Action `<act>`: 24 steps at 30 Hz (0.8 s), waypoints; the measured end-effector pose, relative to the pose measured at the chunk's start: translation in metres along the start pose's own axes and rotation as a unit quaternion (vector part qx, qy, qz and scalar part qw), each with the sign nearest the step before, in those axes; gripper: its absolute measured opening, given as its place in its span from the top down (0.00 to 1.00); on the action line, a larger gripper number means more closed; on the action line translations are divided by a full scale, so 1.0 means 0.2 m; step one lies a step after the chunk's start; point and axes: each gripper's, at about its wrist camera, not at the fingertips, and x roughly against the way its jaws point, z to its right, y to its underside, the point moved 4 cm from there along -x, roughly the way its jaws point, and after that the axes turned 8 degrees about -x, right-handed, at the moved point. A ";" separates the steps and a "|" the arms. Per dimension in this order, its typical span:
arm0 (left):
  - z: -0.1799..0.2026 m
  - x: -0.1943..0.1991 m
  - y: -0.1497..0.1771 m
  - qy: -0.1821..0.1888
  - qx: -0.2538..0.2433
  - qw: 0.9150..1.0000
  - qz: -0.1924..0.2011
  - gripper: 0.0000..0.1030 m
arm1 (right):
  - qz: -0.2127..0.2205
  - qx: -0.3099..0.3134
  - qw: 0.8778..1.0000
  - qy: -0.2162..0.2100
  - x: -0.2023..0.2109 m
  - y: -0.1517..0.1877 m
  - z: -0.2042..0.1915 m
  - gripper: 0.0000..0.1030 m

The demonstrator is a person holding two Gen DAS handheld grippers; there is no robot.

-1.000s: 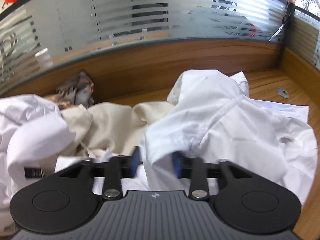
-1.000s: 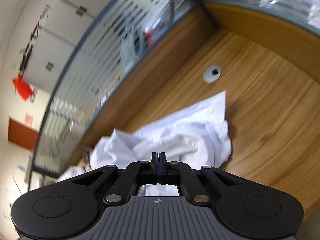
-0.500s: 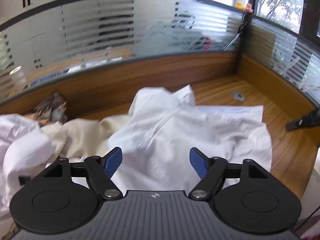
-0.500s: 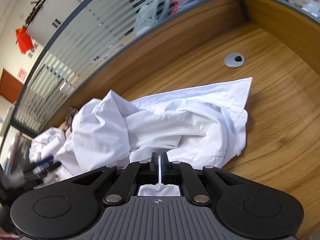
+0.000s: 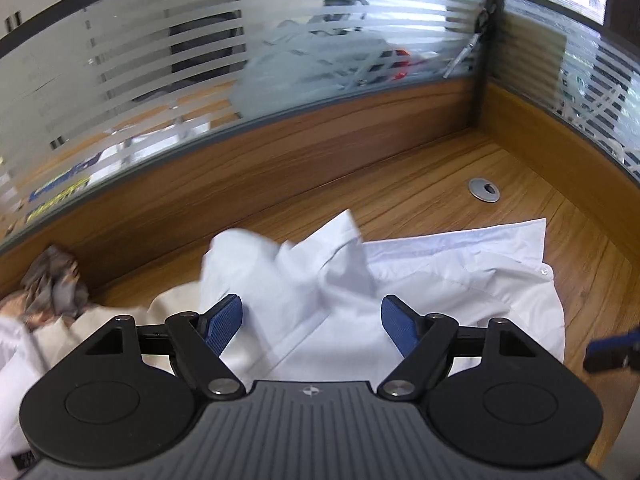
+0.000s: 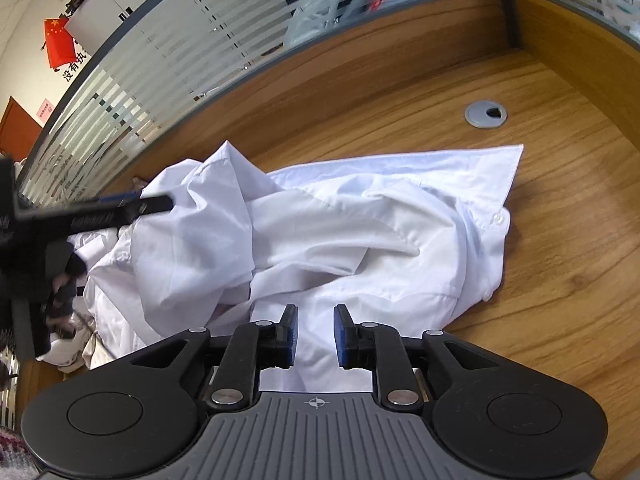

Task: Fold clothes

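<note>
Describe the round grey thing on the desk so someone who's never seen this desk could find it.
Start at the wooden desk and its far corner where the striped glass partitions meet. Just beyond the crumpled white button-up shirt sits a small round grey cable grommet, the only metal-coloured disc set flush in the wood.

The shirt (image 6: pixel 360 240) lies crumpled on the desk (image 6: pixel 560 280), the grommet (image 6: pixel 485 114) behind it.

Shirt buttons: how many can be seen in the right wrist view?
2, both on the white shirt's right edge: upper button, lower button. Folds may hide more.
</note>
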 end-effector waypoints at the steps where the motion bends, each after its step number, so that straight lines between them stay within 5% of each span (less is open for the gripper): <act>1: 0.02 -0.02 -0.02 0.003 -0.007 1.000 -0.001 0.21 | -0.001 -0.004 1.000 0.000 -0.01 0.01 0.00 0.78; 7: 0.13 -0.21 -0.07 -0.019 -0.063 0.998 -0.026 0.19 | -0.007 -0.019 1.000 -0.004 -0.04 0.04 0.02 0.78; 16: 0.12 -0.48 -0.01 -0.097 -0.073 0.989 -0.086 0.21 | -0.011 0.002 1.000 -0.004 -0.07 0.05 -0.01 0.78; 20: 0.10 -0.47 0.02 -0.096 -0.080 0.990 -0.069 0.53 | -0.015 0.017 1.000 -0.009 -0.09 0.05 -0.05 0.78; 24: 0.01 -0.38 0.02 -0.062 -0.022 0.996 -0.054 0.77 | -0.014 0.034 0.999 -0.019 -0.09 0.05 -0.10 0.78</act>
